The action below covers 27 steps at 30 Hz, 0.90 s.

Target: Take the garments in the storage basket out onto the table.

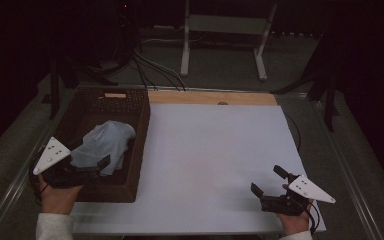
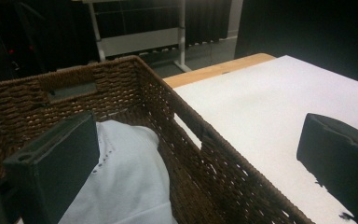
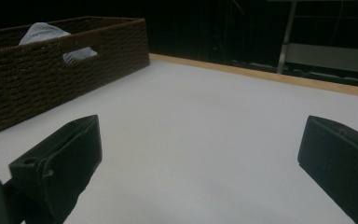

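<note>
Pale cloth (image 1: pixel 105 145) lies bunched inside the wicker basket (image 1: pixel 140 130), not yet lifted. The left gripper (image 1: pixel 97 165), fingers spread, straddles the basket's right wall; the right gripper (image 1: pixel 267 181), fingers spread and empty, waits on the white surface (image 1: pixel 215 150), well right of the basket.

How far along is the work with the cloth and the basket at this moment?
Early stage. Done: nothing yet; the white cloth lies bunched inside the brown wicker basket, and the white table has nothing laid on it. In hand: the left gripper is open, one jaw inside the basket beside the cloth and one outside its wall. Left: grasping the cloth. The right gripper waits open over the table's near right corner.
</note>
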Tool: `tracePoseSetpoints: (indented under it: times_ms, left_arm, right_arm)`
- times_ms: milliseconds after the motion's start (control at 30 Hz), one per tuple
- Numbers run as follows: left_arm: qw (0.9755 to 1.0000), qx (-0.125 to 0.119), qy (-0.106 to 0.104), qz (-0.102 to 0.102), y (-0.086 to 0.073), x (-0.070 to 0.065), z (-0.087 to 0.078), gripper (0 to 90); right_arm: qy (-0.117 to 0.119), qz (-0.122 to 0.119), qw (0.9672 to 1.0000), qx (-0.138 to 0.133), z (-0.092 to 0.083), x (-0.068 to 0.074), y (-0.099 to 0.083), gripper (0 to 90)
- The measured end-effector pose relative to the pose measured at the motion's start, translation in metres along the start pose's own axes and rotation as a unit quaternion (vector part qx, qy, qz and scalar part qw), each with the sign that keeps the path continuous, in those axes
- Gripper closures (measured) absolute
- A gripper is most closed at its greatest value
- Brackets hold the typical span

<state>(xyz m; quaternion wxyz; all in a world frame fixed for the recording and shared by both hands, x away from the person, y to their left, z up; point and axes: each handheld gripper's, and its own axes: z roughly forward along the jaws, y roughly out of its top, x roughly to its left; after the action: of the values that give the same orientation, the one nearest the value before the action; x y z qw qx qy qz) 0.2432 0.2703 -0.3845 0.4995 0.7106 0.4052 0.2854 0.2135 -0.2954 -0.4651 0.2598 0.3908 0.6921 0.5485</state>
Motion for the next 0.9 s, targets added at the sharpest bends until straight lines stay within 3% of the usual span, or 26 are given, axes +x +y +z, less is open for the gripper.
tracePoseSetpoints:
  times_ms: [900]
  left_arm:
    - [0.9999,0.010,0.011,-0.002,0.010,0.019,0.005,0.0]
  right_arm:
    - [0.001,0.001,1.0000,-0.001,0.000,0.000,0.000,0.0]
